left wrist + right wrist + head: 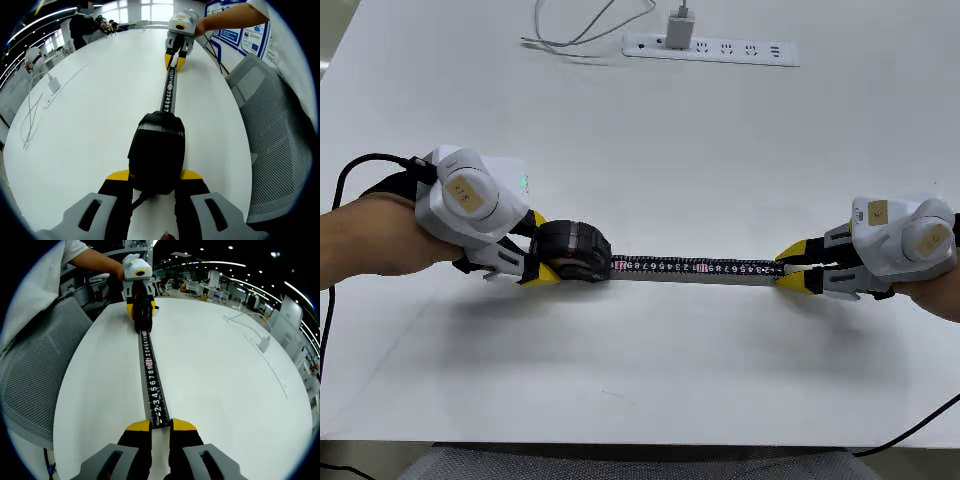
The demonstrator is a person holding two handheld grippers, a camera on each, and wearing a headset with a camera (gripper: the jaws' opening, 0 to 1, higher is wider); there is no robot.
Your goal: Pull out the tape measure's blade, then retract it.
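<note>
The black tape measure case [570,251] sits on the white table, clamped between the yellow-tipped jaws of my left gripper [542,248]. In the left gripper view the case [156,151] bulges up between the jaws of the left gripper [156,175]. The blade [695,267] runs out to the right, numbers up, just above the tabletop. My right gripper [792,266] is shut on the blade's end. In the right gripper view the blade [151,385] stretches from the right gripper [160,425] away to the case [142,315], with the left gripper [137,287] behind it.
A white power strip [710,47] with a plugged charger [680,26] and a cable lies at the far table edge. A grey mesh chair [265,135] stands at the near side. The table [650,150] spreads wide and flat around the tape.
</note>
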